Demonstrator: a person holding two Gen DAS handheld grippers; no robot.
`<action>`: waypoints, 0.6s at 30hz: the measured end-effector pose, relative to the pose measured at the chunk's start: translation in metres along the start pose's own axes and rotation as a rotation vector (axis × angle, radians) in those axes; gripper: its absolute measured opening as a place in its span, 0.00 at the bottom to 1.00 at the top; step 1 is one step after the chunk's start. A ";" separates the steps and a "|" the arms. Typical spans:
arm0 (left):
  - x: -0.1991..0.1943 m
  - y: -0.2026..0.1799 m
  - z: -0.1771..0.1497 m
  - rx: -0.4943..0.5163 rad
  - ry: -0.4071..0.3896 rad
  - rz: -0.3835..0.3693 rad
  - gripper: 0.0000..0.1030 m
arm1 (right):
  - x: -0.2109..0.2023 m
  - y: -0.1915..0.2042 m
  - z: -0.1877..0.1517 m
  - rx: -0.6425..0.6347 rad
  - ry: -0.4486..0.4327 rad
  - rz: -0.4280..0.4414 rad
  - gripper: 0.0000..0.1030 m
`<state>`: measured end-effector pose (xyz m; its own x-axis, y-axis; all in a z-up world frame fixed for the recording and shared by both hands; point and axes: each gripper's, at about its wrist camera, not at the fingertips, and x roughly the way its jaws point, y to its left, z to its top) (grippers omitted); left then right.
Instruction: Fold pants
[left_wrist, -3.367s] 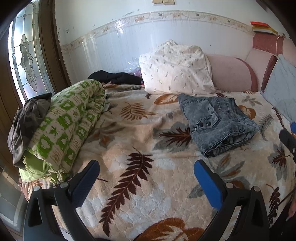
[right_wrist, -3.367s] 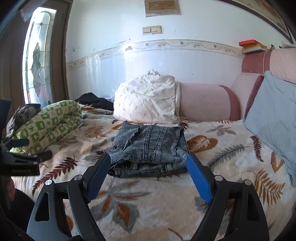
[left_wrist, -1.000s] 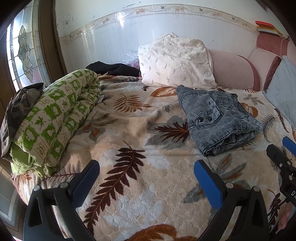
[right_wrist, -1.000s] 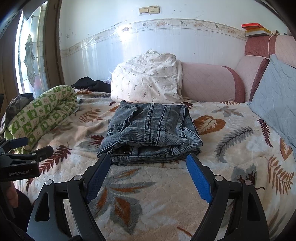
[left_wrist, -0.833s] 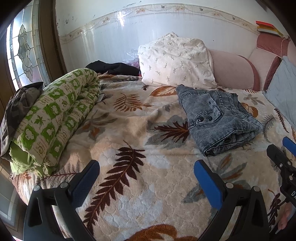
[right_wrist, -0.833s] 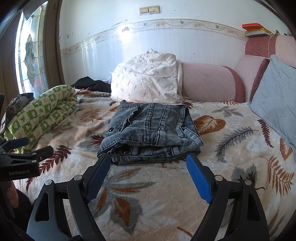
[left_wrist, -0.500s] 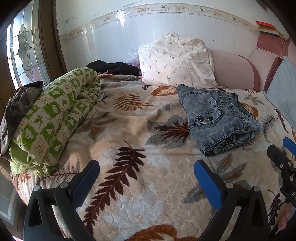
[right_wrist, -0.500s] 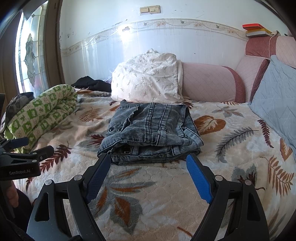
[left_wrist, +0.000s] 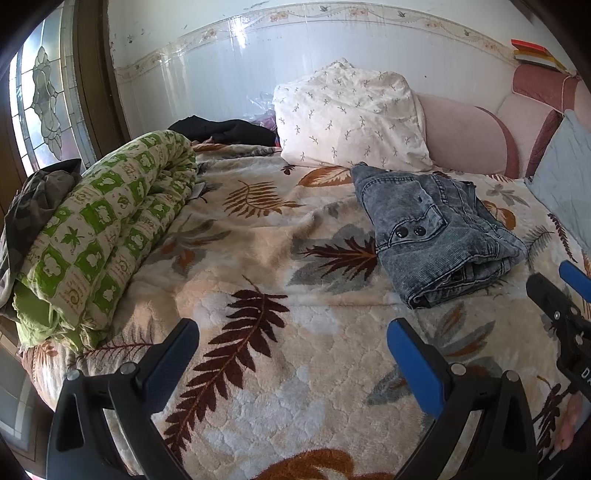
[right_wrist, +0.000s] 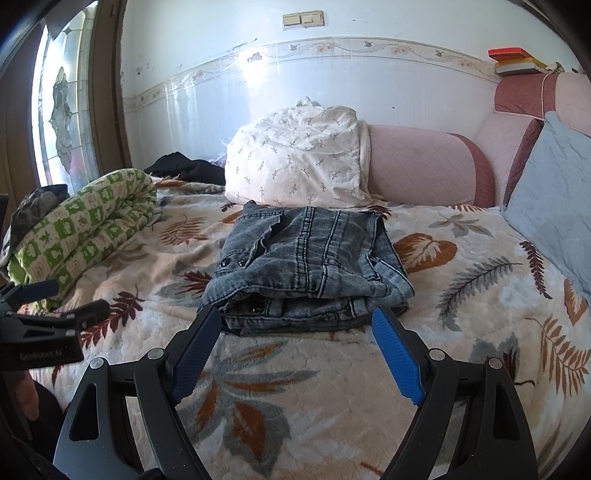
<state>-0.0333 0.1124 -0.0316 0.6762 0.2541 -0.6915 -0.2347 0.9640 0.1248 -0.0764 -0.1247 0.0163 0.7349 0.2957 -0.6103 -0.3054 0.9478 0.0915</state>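
Left wrist view: the left tongs gape wide, empty, over the bed; the folded pants lie far right.

Right wrist view: the right tongs are wide open and empty, just short of the pants; pinching only the top layer could undo the fold.

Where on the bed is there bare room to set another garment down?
Bare blanket lies between the green quilt roll and the folded jeans, and right of the jeans toward the blue cushion. The far edge is crowded: white pillow, black clothing.
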 end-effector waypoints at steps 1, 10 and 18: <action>0.001 0.000 0.000 0.002 0.000 0.000 1.00 | 0.002 0.000 0.001 -0.002 0.000 0.003 0.82; 0.019 -0.003 -0.003 0.016 0.000 -0.028 1.00 | 0.007 -0.002 0.002 -0.001 0.012 0.018 0.82; 0.027 -0.002 -0.007 0.007 0.001 -0.082 1.00 | 0.012 -0.001 -0.002 -0.011 0.033 0.013 0.82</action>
<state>-0.0191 0.1166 -0.0558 0.6923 0.1740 -0.7004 -0.1738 0.9821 0.0723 -0.0687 -0.1220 0.0072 0.7103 0.3038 -0.6350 -0.3216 0.9425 0.0912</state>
